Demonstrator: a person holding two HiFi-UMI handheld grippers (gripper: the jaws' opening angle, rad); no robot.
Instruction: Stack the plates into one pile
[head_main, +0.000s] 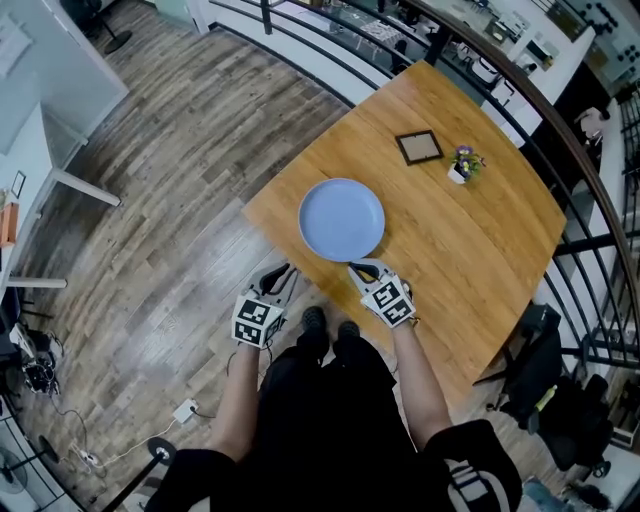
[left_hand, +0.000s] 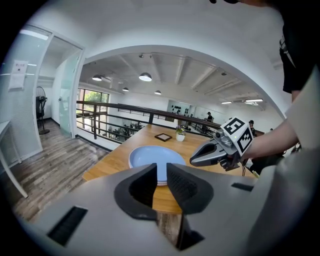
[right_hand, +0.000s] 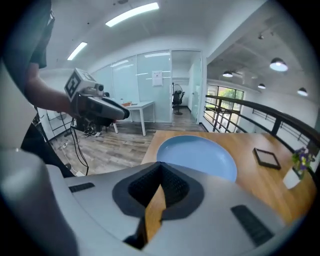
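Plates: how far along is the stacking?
Done: one blue pile of plates sits on the table, and no loose plate shows elsewhere. The left gripper view seems to show a second rim under the top one. In hand: nothing. The right gripper is at the pile's near edge, jaws shut and empty. The left gripper hangs off the table edge, jaws slightly apart, empty. Left: apparently nothing but to pull away.

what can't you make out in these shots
- Number of plates under the round pale blue plate: the head view shows only the top one, and in the left gripper view the left claw covers the near rim.
- Contents of the small dark square frame: too small in every view.
- Small white pot of purple flowers: too small and blurred to tell what kind.
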